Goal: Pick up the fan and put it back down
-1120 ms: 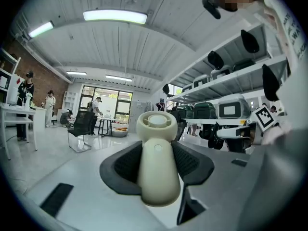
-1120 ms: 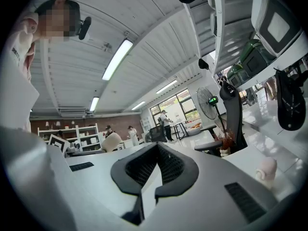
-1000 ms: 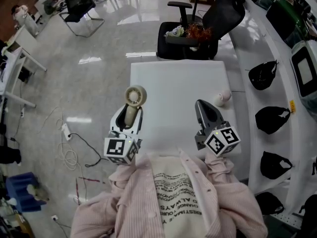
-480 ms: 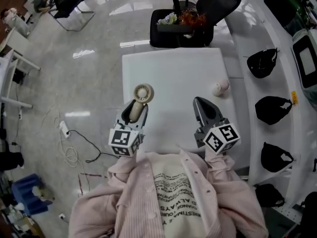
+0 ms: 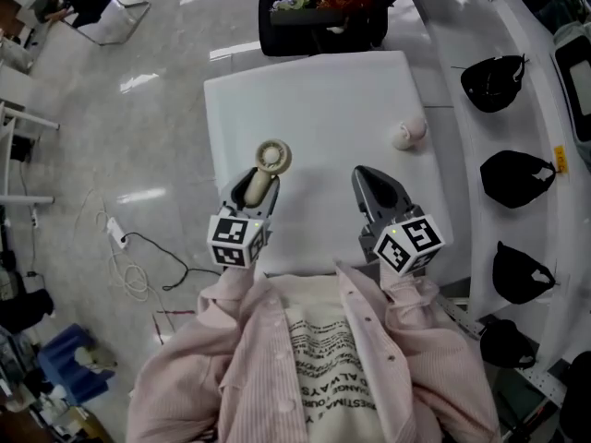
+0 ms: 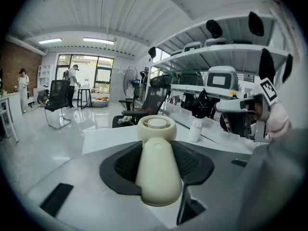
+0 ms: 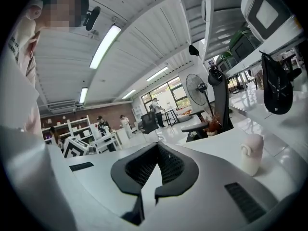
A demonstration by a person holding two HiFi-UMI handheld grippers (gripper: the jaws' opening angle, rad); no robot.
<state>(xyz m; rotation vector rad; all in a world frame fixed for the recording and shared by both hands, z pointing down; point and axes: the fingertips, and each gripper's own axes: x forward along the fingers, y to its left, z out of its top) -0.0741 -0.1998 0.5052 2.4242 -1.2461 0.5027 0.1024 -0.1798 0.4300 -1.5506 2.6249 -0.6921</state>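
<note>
The cream hand-held fan [image 5: 272, 156] is in my left gripper [image 5: 257, 185], which is shut on its handle. The round head sticks out past the fingertips, over the left part of the white table [image 5: 323, 100]. In the left gripper view the fan [image 6: 158, 162] fills the space between the two dark pads of the left gripper [image 6: 157, 146]. Whether the fan touches the table I cannot tell. My right gripper [image 5: 369, 178] hovers over the table's near right part, and in its own view this right gripper [image 7: 157, 146] is shut with nothing in it.
A small pinkish-white bottle-like item [image 5: 407, 134] stands on the table's right side. A black office chair [image 5: 314, 12] holding flowers stands at the far edge. Black caps [image 5: 511, 173] lie on the white shelf at right. Cables [image 5: 129, 247] trail on the floor at left.
Both grippers have sunk toward the table. The left one has carried the fan from the table's left edge further in over the top, still gripping it.
</note>
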